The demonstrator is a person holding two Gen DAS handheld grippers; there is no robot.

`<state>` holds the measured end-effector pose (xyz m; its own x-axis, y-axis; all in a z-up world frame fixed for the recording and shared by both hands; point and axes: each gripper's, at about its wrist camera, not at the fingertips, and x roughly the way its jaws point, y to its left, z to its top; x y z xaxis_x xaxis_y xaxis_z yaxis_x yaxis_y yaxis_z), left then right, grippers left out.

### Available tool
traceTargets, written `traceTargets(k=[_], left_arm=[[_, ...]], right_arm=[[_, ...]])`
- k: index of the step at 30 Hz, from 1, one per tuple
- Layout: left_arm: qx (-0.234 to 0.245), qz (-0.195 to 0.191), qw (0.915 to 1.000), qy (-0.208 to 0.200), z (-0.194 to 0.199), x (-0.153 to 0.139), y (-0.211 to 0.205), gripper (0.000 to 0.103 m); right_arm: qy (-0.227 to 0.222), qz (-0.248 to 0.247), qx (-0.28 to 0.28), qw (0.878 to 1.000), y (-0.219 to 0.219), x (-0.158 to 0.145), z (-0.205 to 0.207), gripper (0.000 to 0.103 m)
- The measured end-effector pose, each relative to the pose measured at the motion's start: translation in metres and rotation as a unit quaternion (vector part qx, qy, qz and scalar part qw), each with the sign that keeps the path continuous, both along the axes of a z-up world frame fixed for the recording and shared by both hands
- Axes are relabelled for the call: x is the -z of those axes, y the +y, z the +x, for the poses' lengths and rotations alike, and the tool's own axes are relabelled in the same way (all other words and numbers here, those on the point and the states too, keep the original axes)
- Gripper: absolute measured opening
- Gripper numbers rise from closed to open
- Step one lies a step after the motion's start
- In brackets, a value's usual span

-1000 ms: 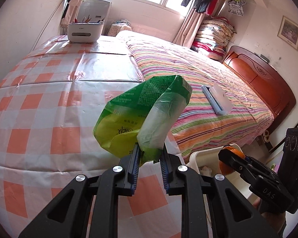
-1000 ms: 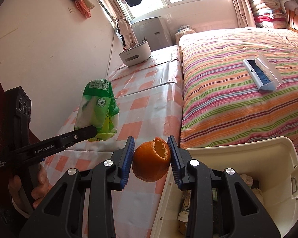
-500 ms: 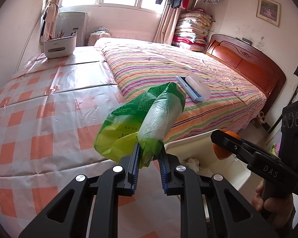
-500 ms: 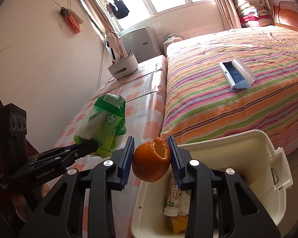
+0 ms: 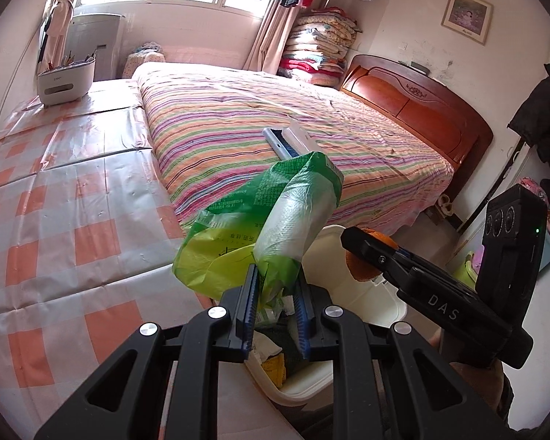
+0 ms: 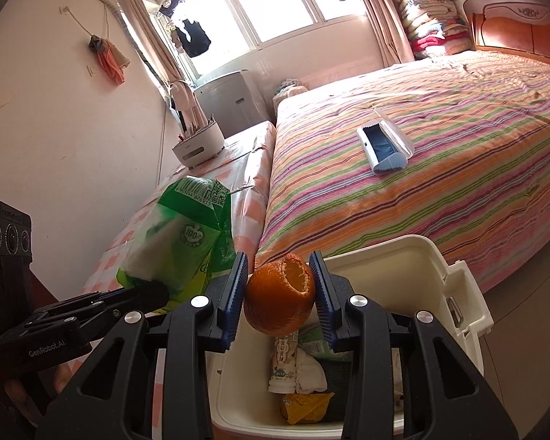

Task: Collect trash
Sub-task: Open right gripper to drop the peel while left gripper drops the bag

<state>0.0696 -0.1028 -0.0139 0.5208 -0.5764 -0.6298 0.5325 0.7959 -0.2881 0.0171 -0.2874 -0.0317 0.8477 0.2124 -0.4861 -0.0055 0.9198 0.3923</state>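
Note:
My left gripper (image 5: pixel 275 286) is shut on a crumpled green plastic bag (image 5: pixel 260 223), held above the near edge of the white trash bin (image 5: pixel 377 293). The bag also shows in the right wrist view (image 6: pixel 179 242). My right gripper (image 6: pixel 278 286) is shut on a hollowed orange peel (image 6: pixel 278 297) and holds it over the open white bin (image 6: pixel 403 256). The bin holds a tube, tissue and a yellow wrapper. The right gripper with the peel shows in the left wrist view (image 5: pixel 366 253).
A table with an orange-checked cloth (image 5: pixel 55 198) lies to the left, with a white holder (image 5: pixel 66 80) at its far end. A striped bed (image 5: pixel 293 135) carries a blue-and-clear case (image 6: pixel 385 146). A wooden headboard (image 5: pixel 414 110) stands behind.
Both grippers have moved right from the table toward the bin. The bag now hangs over the bin's edge and the orange peel is over the bin's inside.

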Motion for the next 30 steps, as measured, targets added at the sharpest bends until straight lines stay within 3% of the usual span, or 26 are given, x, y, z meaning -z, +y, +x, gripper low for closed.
traceTargets(k=[7,13,17,30], left_arm=[[0.014,0.001,0.9999,0.009,-0.001,0.003,-0.016,0.018],[0.023,0.004,0.9996,0.015,-0.002,0.008,-0.028,0.018],[0.029,0.005,0.9994,0.019,-0.002,0.010,-0.033,0.018],[0.049,0.014,0.9983,0.029,-0.004,0.019,-0.050,0.020]], right_arm=[[-0.005,0.011,0.031,0.999,-0.020,0.003,-0.010,0.036],[-0.018,0.020,0.044,0.999,-0.029,0.003,-0.016,0.057],[-0.039,0.032,0.060,0.997,-0.037,-0.002,-0.023,0.064],[-0.054,0.052,0.088,0.993,-0.052,-0.005,-0.030,0.066]])
